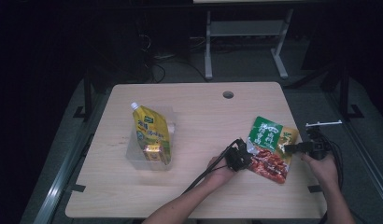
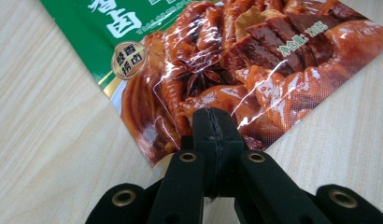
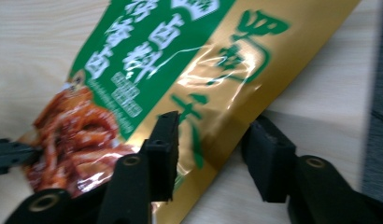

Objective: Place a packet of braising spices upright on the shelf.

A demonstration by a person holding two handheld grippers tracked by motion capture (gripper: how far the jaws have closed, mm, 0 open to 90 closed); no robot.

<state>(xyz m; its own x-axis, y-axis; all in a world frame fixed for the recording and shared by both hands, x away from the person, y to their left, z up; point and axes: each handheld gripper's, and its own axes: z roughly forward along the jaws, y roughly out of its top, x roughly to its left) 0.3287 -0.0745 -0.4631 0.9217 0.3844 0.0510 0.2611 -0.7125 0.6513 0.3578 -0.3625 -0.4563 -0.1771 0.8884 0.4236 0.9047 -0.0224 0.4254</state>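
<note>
Dark room, pale wood table: flat food pouch near-right looks light, floppy and slick, so grab edges—left gripper clenched on its near-left edge, right gripper half-open straddling the gold edge, probably not yet pinching; high view adds a bin.

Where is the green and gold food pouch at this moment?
In the high view the food pouch lies on the table's right side, between the left gripper, shut on its edge, and the right gripper.
</note>
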